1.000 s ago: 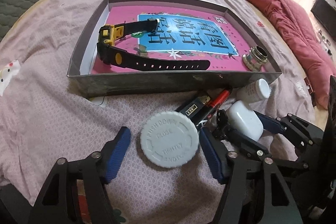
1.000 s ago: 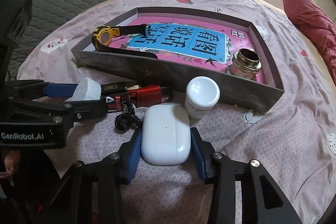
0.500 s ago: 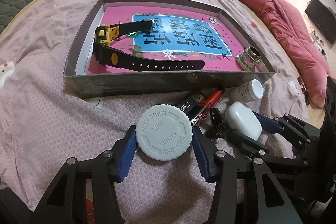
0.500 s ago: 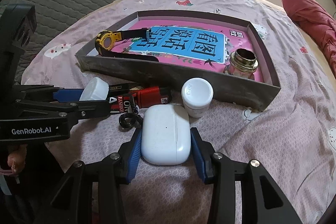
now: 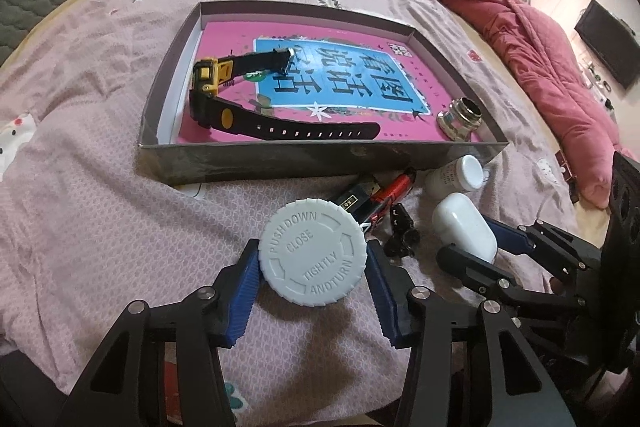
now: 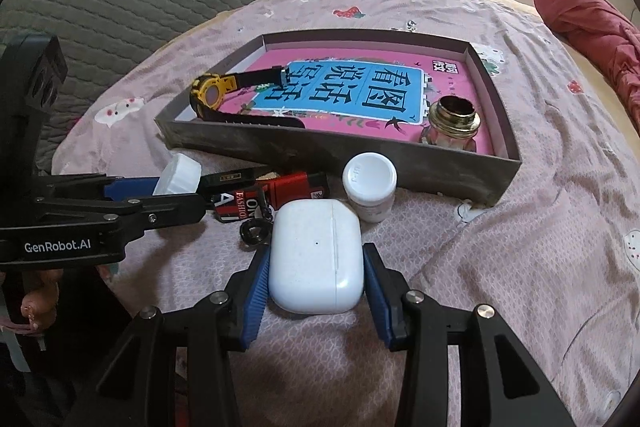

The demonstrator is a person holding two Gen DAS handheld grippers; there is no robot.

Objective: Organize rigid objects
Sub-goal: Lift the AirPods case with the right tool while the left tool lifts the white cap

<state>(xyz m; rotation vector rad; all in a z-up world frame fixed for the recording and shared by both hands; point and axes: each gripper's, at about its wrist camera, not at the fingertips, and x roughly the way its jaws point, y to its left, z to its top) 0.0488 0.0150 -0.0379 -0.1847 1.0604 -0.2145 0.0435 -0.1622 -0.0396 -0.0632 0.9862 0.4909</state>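
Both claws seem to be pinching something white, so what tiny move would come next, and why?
Probably a short lift of both. The left gripper is shut on the ribbed cap, the right gripper on the white earbud case. Both items sit low over the bedspread, and the box wall rises just ahead.

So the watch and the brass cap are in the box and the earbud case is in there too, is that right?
Not quite. The watch and brass cap are in the box, but the earbud case is outside it, between the right gripper fingers, as the right wrist view shows.
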